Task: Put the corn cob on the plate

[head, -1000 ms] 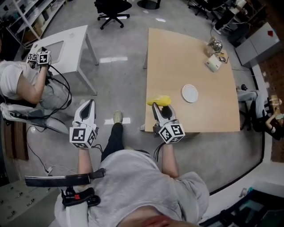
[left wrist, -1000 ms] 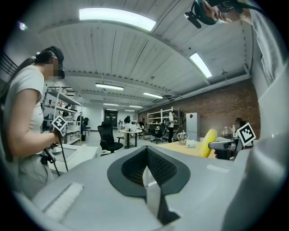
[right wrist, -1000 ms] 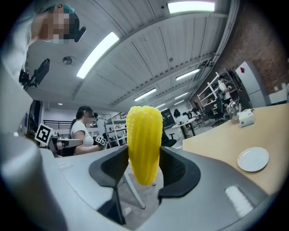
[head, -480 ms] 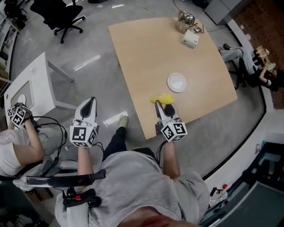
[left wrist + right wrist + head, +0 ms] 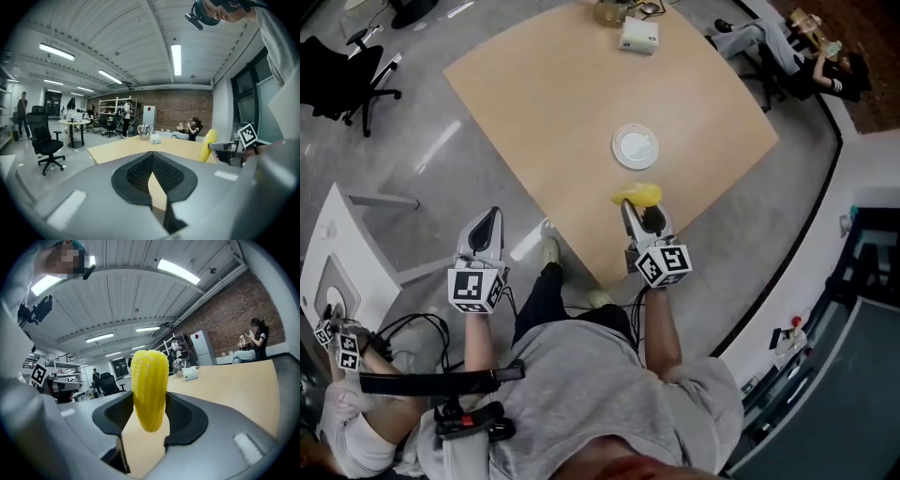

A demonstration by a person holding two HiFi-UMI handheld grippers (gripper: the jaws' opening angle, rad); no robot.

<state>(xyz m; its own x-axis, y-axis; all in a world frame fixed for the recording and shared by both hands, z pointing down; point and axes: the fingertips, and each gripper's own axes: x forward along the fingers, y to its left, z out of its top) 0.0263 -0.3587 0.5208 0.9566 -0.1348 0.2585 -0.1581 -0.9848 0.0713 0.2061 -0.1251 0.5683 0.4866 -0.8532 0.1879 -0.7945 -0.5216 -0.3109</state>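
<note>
Right hand-held gripper (image 5: 639,214) clamps the yellow corn cob (image 5: 637,195) above the counter (image 5: 553,103), near its edge. White plate (image 5: 635,146) lies just beyond. Left hand-held gripper (image 5: 487,220) has jaws together, off the counter. White box (image 5: 638,36) at far edge.

The plate (image 5: 635,147) lies on the table (image 5: 546,89), just beyond the corn cob (image 5: 637,194).

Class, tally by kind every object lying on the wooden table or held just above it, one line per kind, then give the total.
Corn cob: 1
Plate: 1
White box: 1
Metal kettle: 1
Total: 4
</note>
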